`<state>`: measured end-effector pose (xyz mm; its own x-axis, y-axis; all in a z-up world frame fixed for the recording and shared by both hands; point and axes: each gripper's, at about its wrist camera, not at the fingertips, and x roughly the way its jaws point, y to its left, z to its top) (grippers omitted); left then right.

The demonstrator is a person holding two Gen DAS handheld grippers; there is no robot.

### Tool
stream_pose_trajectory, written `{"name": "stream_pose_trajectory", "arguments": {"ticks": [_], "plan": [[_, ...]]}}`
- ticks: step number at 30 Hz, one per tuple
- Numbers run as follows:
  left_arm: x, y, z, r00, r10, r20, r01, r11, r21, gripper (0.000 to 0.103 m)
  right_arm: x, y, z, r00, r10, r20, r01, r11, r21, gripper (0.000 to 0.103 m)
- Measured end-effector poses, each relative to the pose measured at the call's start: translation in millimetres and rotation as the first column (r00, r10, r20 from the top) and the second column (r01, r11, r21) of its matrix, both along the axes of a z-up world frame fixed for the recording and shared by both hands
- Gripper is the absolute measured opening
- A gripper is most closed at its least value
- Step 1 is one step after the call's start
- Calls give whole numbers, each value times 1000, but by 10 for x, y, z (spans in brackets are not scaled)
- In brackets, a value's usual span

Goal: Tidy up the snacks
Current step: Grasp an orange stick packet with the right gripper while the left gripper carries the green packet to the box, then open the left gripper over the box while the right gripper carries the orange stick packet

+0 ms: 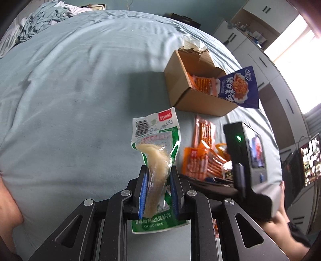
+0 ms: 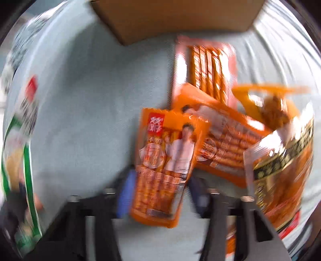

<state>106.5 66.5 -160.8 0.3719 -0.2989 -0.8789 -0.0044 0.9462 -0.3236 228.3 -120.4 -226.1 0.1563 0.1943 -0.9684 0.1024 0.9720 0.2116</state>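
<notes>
My left gripper (image 1: pixel 158 174) is shut on a green and white snack packet (image 1: pixel 155 144) and holds it upright above the blue bedsheet; the same packet shows blurred at the left edge of the right wrist view (image 2: pixel 18 152). A cardboard box (image 1: pixel 192 86) lies beyond it with orange snack packs and a blue packet (image 1: pixel 238 86) inside. My right gripper (image 2: pixel 160 178) shows in a blurred view, its jaws either side of an orange sausage packet (image 2: pixel 162 166); whether they grip it I cannot tell. More orange packets (image 2: pixel 212 70) lie behind it on the sheet.
The right gripper's body with its screen (image 1: pixel 248 158) stands to the right of the orange packets (image 1: pixel 202 152). Crumpled clothes (image 1: pixel 42 18) lie at the far left of the bed. White cupboards (image 1: pixel 266 50) and a lit monitor (image 1: pixel 310 158) stand at the right.
</notes>
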Motion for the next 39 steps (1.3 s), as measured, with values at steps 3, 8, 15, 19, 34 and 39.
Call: {"name": "stream_pose_trajectory", "arguments": {"ticks": [3, 8, 15, 19, 34, 39], "plan": [[20, -6, 37, 1000, 7, 10, -7, 1000, -2, 20, -65, -40, 43, 999, 37, -21, -36, 999, 25, 5], [102, -101, 239, 998, 14, 57, -13, 1000, -18, 20, -119, -125, 278, 994, 108, 6, -109, 992, 65, 5], [594, -617, 799, 975, -121, 188, 112, 992, 59, 20, -16, -708, 987, 987, 70, 144, -100, 971, 216, 5], [1059, -839, 957, 963, -130, 238, 108, 989, 104, 22, 137, -1005, 1293, 970, 14, 241, -76, 966, 249, 5], [1950, -827, 875, 974, -43, 224, -1, 982, 191, 82, 426, -1214, 1449, 923, -93, 374, -15, 961, 276, 5], [1965, -632, 1163, 968, -81, 237, -2, 944, 330, 82, 551, -1162, 1442, 881, -148, 450, 39, 970, 241, 39]]}}
